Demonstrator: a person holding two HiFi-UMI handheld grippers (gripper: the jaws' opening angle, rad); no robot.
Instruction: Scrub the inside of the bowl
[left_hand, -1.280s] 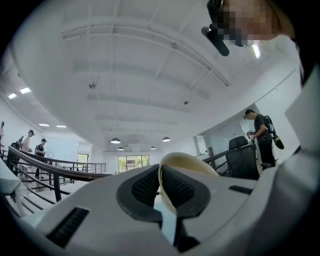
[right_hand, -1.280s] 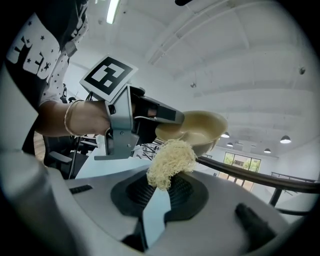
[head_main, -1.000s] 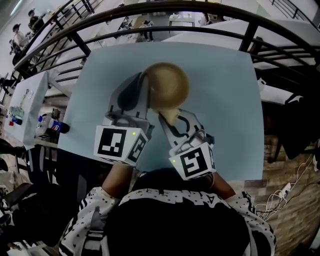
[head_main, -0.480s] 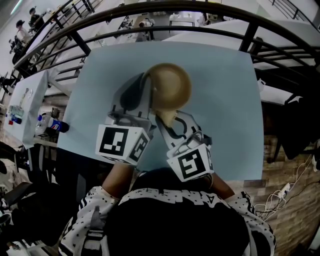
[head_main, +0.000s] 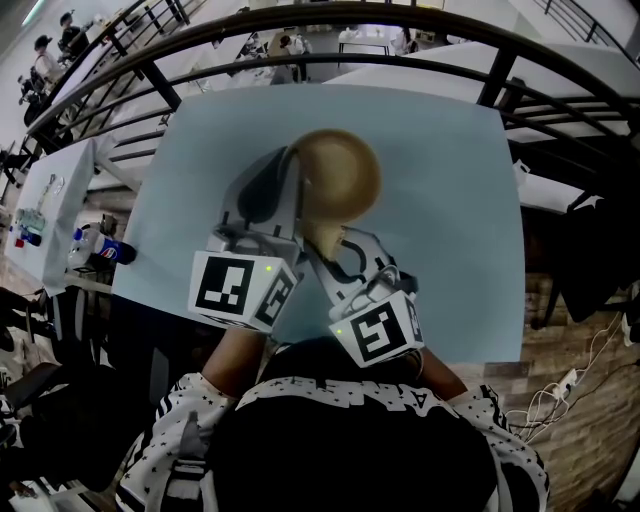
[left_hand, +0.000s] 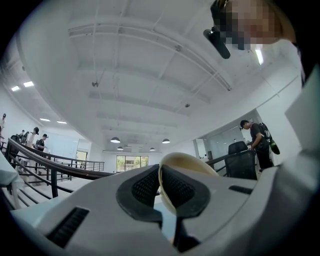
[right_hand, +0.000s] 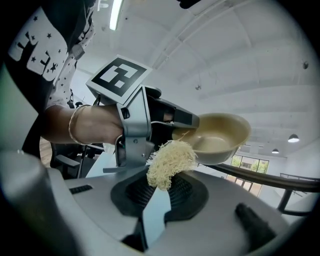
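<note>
The left tool (head_main: 293, 178) is clamping the near-left rim of the tan bowl (head_main: 340, 168). In the left gripper view its jaws (left_hand: 161, 186) are pressing from both sides on the thin rim of the bowl (left_hand: 187, 161). The bowl is hanging in the air over the middle of the pale blue table (head_main: 455, 190), tipped so that its inside is facing the right tool (head_main: 333, 240).

The right tool is gripping a pale, stringy scrubber (right_hand: 170, 161) between its jaws (right_hand: 159, 192). The tuft is sticking up just under the near rim of the bowl (right_hand: 217, 134), beside the tips of the left tool (right_hand: 186, 120). Whether the strands are touching the rim cannot be told.

Bare table is lying open on every side of the bowl, widest to the right and toward the far edge. Beyond that edge a dark curved railing (head_main: 330, 20) is running across. The table's near edge is sitting right under the two marker cubes, close against the person's body. The two tools are crowding each other at the bowl's near side, with little gap between them.

Compared with a second ago, the bowl and left tool are sitting in nearly the same place. The right tool's marker cube is now slightly further left and nearer the person, and the scrubber is staying at the bowl's near rim.
</note>
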